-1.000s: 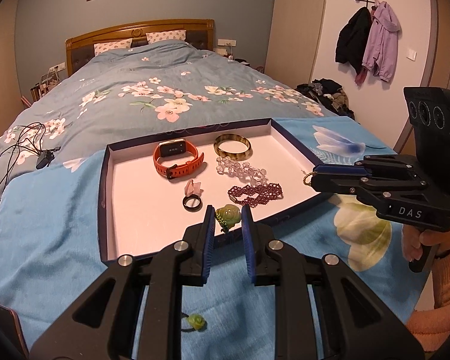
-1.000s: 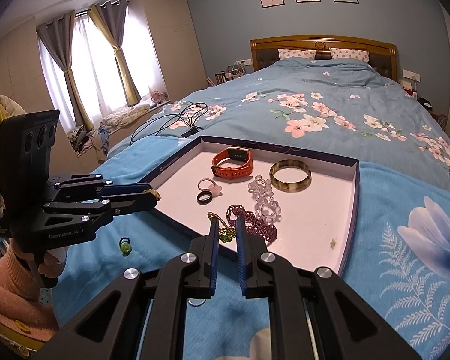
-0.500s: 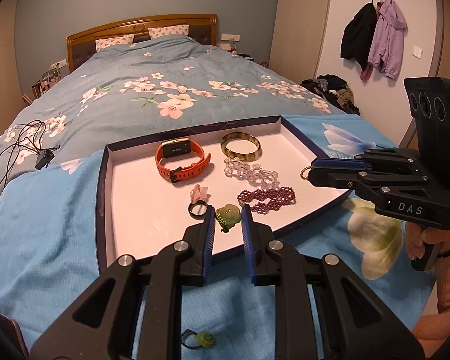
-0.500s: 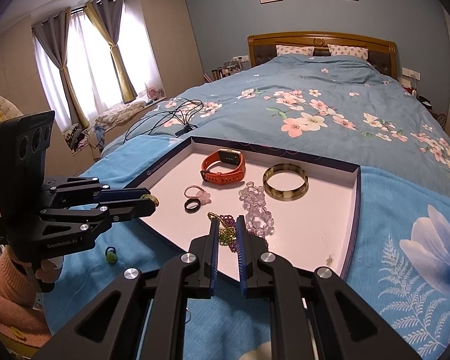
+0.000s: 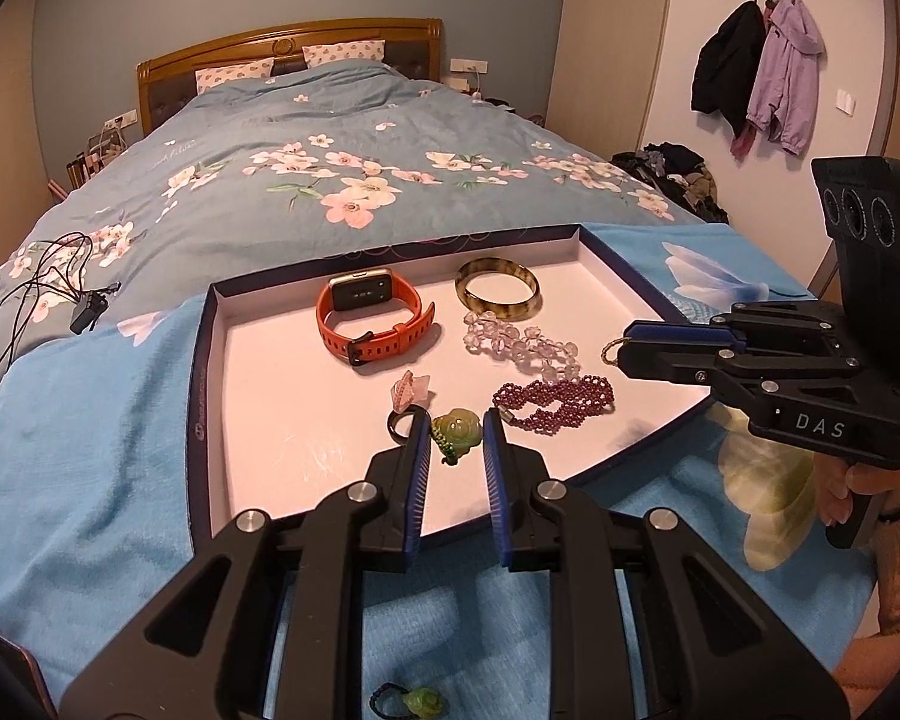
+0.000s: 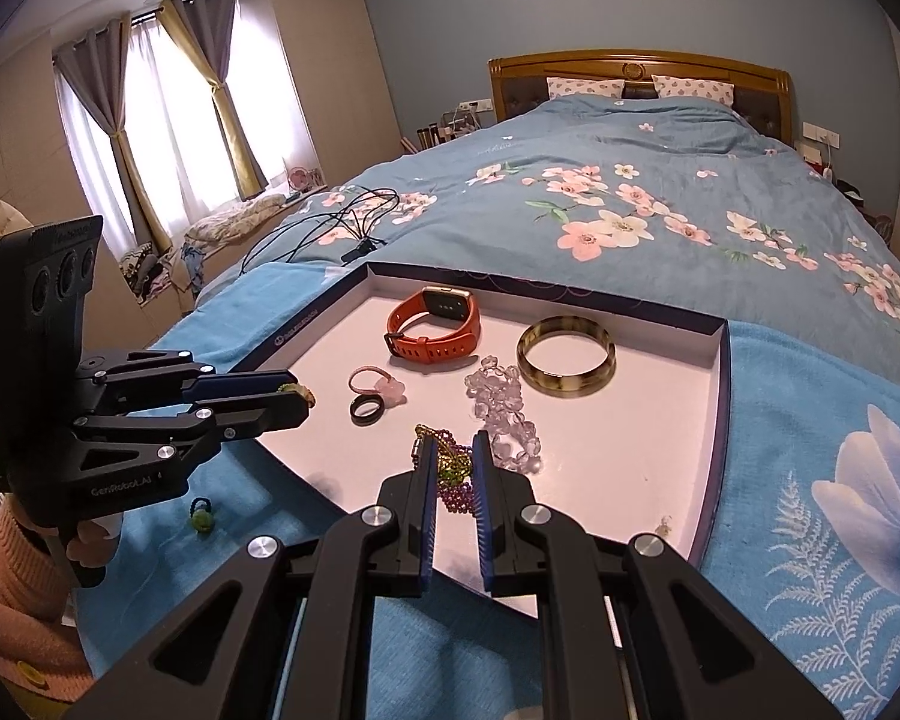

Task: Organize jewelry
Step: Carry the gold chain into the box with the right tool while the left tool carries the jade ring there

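Both grippers advanced over tray [image 5: 210, 372] | left jaws grip green pendant [image 5: 457, 432] | right jaws grip gold chain [image 6: 444, 456]

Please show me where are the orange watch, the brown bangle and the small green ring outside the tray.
orange watch [image 5: 369, 317]: left wrist view, on the strap beside the face.
brown bangle [image 5: 498, 298]: left wrist view, on its near rim.
small green ring [image 5: 423, 703]: left wrist view, on the green stone.

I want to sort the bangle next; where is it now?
In the left wrist view, the bangle lies in the tray's far right part, right of the orange watch.
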{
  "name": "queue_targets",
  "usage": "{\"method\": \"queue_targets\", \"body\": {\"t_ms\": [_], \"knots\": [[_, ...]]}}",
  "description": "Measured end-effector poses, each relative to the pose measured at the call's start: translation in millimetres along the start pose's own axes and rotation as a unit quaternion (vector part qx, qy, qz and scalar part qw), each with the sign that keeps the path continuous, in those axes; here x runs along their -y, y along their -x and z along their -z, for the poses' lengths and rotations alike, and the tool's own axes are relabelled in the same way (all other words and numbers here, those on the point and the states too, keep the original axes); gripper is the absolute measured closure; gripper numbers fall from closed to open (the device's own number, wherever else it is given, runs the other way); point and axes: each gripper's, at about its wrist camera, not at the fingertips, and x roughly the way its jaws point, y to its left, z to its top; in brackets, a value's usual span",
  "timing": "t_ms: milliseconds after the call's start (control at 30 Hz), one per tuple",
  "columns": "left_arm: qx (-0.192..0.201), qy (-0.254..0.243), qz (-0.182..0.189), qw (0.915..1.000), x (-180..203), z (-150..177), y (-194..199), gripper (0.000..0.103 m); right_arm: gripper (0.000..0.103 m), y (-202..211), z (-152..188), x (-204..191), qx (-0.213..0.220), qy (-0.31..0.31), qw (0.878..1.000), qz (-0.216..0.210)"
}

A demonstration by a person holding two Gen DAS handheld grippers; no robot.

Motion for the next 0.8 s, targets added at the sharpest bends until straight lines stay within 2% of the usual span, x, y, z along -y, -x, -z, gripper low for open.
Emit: {"method": "queue_targets", "body": {"t_ms": [800], "knots": [[-0.021,0.003,-0.004,0.9998,-4.8,-2.9,-21.3,0.085,0.093,-22.0,-4.6,2.9,-0.025,0.004,1.0,0.008]]}}
